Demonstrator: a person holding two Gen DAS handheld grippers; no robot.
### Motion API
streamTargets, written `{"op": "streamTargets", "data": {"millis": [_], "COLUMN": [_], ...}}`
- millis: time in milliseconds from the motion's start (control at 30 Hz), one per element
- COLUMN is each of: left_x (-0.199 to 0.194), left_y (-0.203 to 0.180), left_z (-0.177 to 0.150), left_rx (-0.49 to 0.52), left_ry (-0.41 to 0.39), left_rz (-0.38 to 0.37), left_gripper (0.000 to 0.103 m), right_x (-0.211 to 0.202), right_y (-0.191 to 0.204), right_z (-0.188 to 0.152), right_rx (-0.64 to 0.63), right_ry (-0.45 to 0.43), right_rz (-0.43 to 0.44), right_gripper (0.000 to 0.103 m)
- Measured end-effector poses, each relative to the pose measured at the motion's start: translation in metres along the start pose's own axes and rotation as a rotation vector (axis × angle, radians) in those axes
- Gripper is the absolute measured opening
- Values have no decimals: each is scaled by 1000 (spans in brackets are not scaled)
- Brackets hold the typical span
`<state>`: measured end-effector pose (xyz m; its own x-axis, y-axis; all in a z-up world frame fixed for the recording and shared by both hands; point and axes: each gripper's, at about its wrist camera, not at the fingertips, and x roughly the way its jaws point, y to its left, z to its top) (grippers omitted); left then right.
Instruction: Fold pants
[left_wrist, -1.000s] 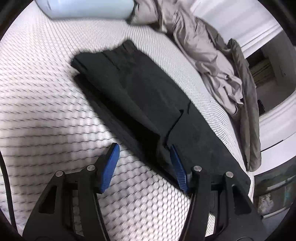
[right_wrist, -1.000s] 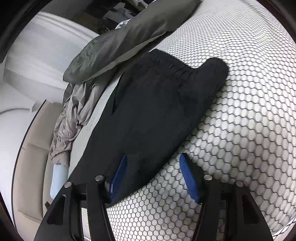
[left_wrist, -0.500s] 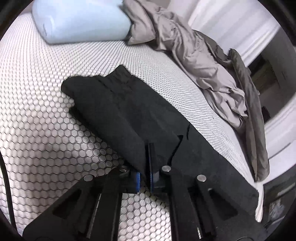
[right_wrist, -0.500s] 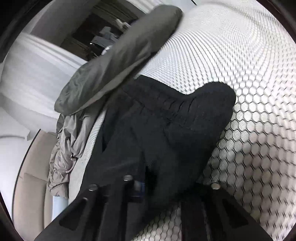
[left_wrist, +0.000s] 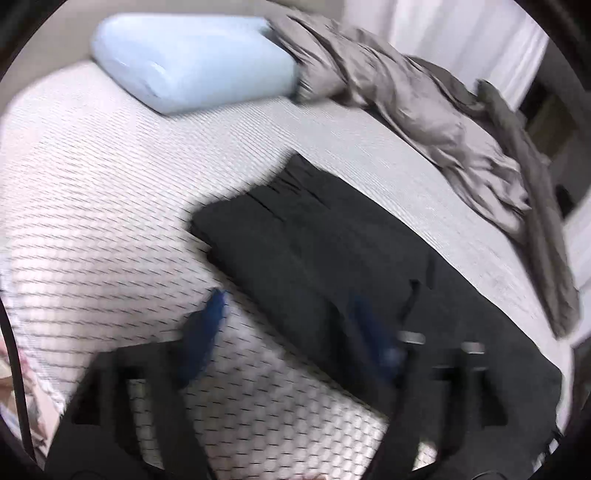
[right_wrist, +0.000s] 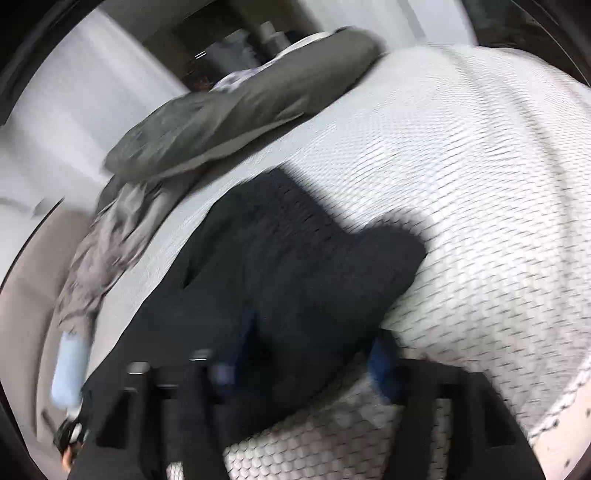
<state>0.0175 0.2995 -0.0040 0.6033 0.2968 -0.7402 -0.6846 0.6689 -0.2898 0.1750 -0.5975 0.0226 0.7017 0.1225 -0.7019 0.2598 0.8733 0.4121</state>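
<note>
Black pants (left_wrist: 332, 266) lie folded lengthwise in a long strip on the white honeycomb mattress (left_wrist: 92, 221). My left gripper (left_wrist: 291, 332) is open above the strip's near edge, with one blue finger over the mattress and one over the cloth. In the right wrist view the waistband end of the pants (right_wrist: 295, 266) lies ahead. My right gripper (right_wrist: 314, 350) is open and straddles the pants' near edge, holding nothing. Both views are motion-blurred.
A pale blue pillow (left_wrist: 192, 66) lies at the head of the bed. Crumpled grey bedding (left_wrist: 424, 107) and a dark grey duvet (right_wrist: 236, 107) run along the far side of the mattress. White walls lie beyond.
Both grippers were shut on the pants' edge half a second ago. Now both have opened, let go of the cloth and pulled back a little.
</note>
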Motion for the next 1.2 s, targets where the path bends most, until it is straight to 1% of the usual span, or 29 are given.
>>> {"op": "streamTargets", "data": {"millis": [33,67,100,133,200,233,267,333,400,433,500,533,567,633,733,800,867,900,933,967,1000,1033,1100,1133,1167,1200], "left_x": [-6,-12,-17,-19,-23,-26,-28,-32,-37,-41,-44,-46,-46,-42,-31,-26,-22,-18,-17,-14,-8,-2,2,3,4,5], "left_y": [0,0,-1,-1,-10,-21,-30,-58,-83,-98,-130,-152,-165,-198,-231,-249,-264,-268,-271,-274,-275,-277,-277,-275,-276,-274], "left_z": [1,2,2,4,1,-2,-4,-10,-16,-18,-25,-31,-35,-48,-61,-72,-80,-80,-83,-85,-83,-82,-81,-81,-82,-81], "left_rx": [3,15,23,30,52,77,100,158,194,213,241,262,280,317,367,406,433,441,444,445,449,464,482,491,498,503], "left_ry": [-33,-63,-78,-80,-74,-72,-72,-64,-62,-66,-75,-82,-86,-80,-44,-33,-27,-23,-21,-15,-6,4,-4,-6,-1,4], "left_rz": [23,35,27,9,-51,-92,-117,-153,-189,-216,-269,-305,-324,-344,-353,-348,-339,-336,-333,-332,-333,-332,-322,-316,-315,-312], "left_gripper": [83,85,86,90,99,102,102,102,102,102,102,102,102,102,102,102,102,102,102,102,102,102,102,102,102,102], "right_x": [-7,-14,-20,-25,-31,-31,-28,-14,-2,5,20,31,42,75,111,125,140,147,147,146,144,141,129,128,131,138], "right_y": [-4,-7,-7,-8,-1,3,12,35,48,57,72,83,87,98,109,114,121,127,130,133,137,138,141,141,140,139], "right_z": [2,5,8,11,16,17,19,24,28,30,38,44,51,67,84,91,94,93,91,89,90,90,98,102,105,107], "right_rx": [7,11,4,-7,-60,-84,-118,-181,-215,-234,-275,-312,-336,-376,-406,-425,-456,-483,-506,-535,-545,-535,-516,-487,-457,-446], "right_ry": [-32,-70,-105,-130,-146,-150,-151,-133,-96,-74,-63,-41,-19,23,67,78,116,129,122,110,109,81,-11,-31,-43,-41], "right_rz": [-39,-88,-129,-128,-81,-72,-67,-66,-70,-70,-73,-78,-91,-134,-196,-192,-183,-194,-203,-215,-198,-184,-163,-163,-176,-212], "right_gripper": [76,76,77,78,82,87,93,94,94,94,94,94,94,94,94,94,94,92,77,51,52,51,51,52,55,61]}}
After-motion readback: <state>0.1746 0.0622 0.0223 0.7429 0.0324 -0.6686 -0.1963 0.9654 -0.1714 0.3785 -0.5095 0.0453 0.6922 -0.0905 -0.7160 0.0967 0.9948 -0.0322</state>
